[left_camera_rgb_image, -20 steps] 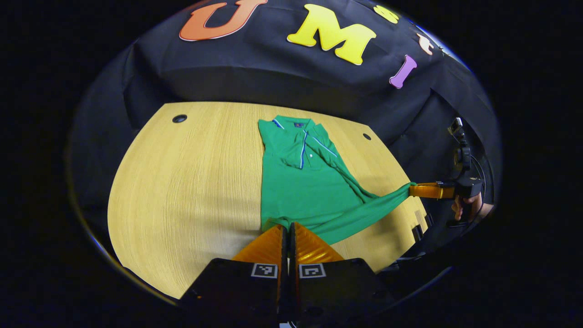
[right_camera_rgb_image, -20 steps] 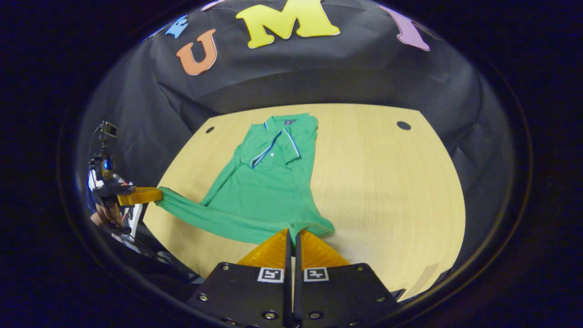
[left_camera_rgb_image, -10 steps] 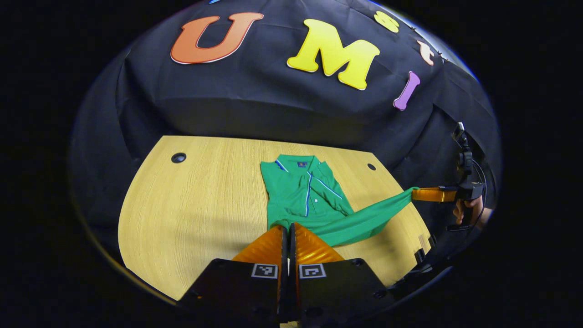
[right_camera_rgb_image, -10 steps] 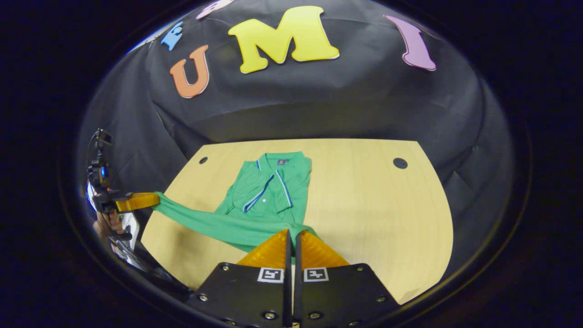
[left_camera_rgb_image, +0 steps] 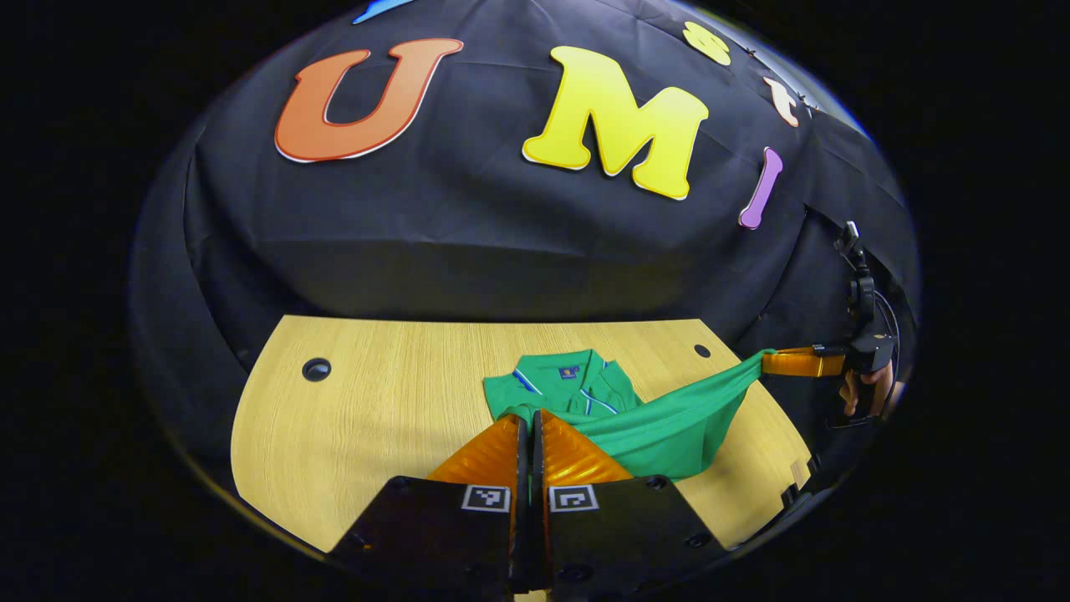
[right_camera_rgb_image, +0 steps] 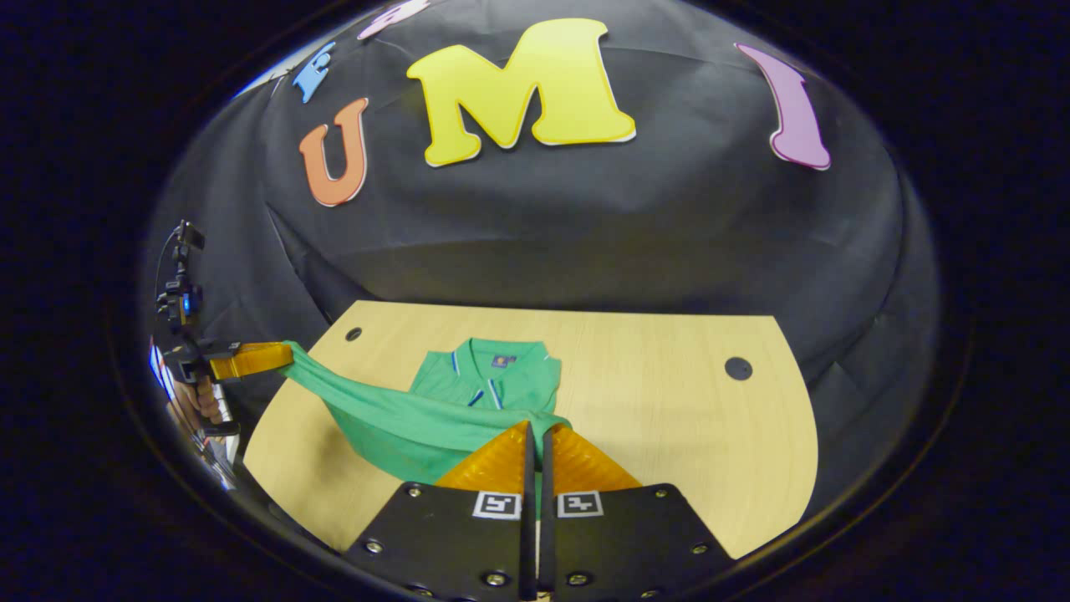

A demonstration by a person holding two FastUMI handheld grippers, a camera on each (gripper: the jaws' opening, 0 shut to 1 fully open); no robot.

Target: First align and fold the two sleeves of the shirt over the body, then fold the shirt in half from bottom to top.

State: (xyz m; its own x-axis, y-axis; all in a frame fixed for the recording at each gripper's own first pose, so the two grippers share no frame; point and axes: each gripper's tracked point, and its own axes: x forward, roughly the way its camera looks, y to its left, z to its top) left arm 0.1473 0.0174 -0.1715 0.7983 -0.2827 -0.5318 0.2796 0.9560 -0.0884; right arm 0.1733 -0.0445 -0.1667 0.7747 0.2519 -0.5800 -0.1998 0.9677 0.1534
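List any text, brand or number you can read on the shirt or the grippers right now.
No text is readable.
On the shirt, the neck label at the collar: too small to read.
On the left gripper, the square markers: black-and-white patterns, no letters or numbers.
On the right gripper, the same kind of markers: patterns, no letters or numbers.
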